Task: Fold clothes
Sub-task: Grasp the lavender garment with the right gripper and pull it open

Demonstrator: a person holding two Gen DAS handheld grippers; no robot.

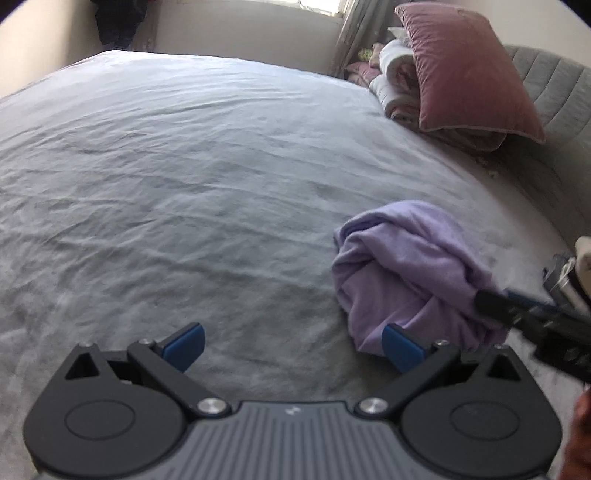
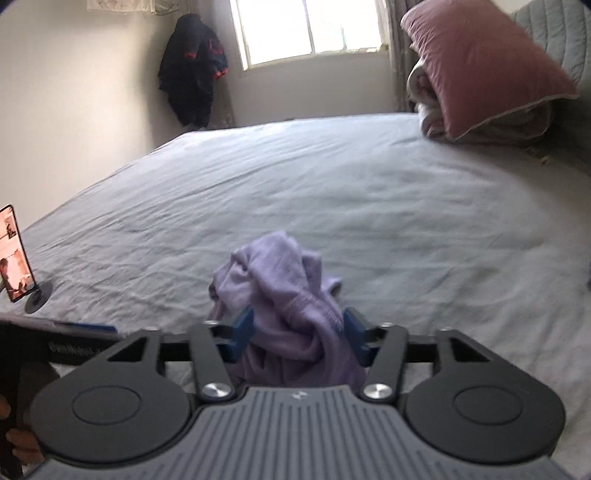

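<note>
Garment: a lilac top (image 2: 280, 295), crumpled in a heap on the bed sheet (image 2: 369, 206); lower centre of the right wrist view, lower right of the left wrist view (image 1: 406, 273).
Right gripper (image 2: 299, 336): blue pads (image 2: 242, 332) on either side of a bunched fold of the top — cloth fills the gap and touches both, yet whether it is gripped tight I cannot tell.
Left gripper (image 1: 293, 345): fingers spread wide over bare sheet, holding nothing; its right pad (image 1: 400, 347) sits just in front of the heap's near edge.
Bed sheet: grey, wrinkled, fills most of both views.
Pillow (image 2: 484, 62): dusty pink, upper right, leaning on folded quilts (image 2: 424, 96).
Phone (image 2: 14, 254): on a round stand, left edge of the right wrist view, screen lit.
Dark jacket (image 2: 192, 66): hanging in the corner, upper left, beside the window (image 2: 306, 29).
</note>
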